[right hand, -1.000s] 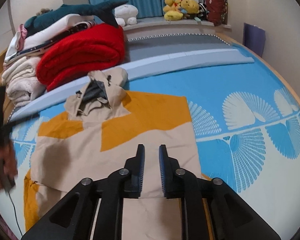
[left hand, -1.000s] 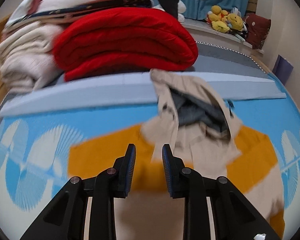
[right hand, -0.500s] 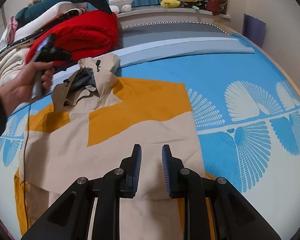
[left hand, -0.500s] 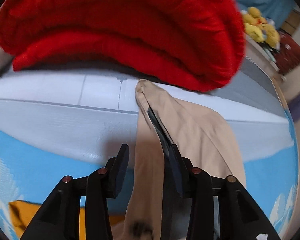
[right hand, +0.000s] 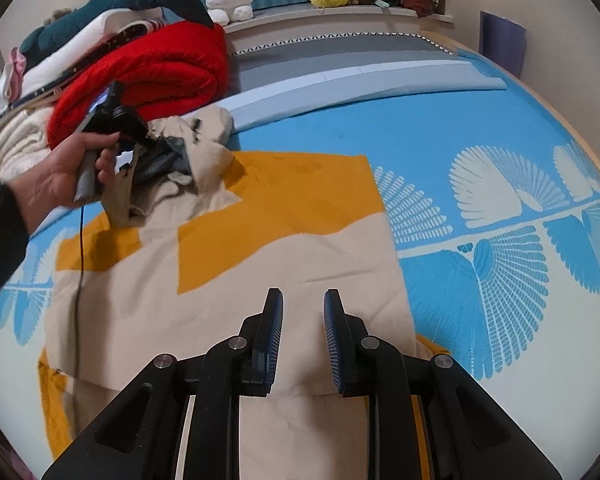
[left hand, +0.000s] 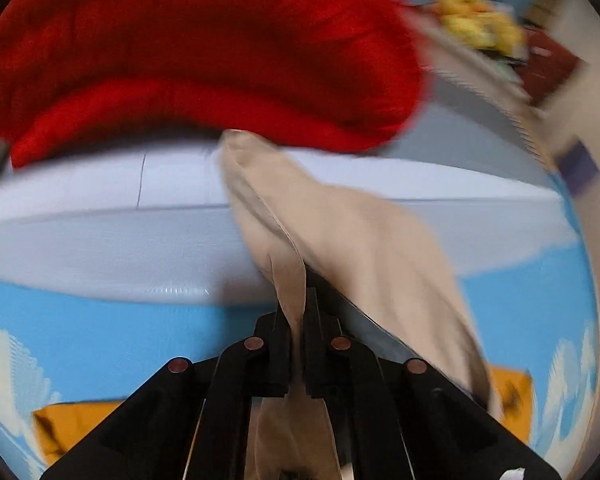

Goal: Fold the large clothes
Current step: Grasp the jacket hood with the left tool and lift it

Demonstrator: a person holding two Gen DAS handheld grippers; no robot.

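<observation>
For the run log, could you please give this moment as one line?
left gripper: shut on hood | right gripper: open above hoodie | fold: pending

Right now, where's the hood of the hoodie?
In the right wrist view the hood is upper left, at the hoodie's far end beside the red blanket; the left gripper is shut on its edge.

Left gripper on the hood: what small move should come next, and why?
Probably draw the hood down over the jacket body. The left gripper is shut on the hood's beige edge, the body already lies flat, and the right gripper hangs open above it.
</observation>
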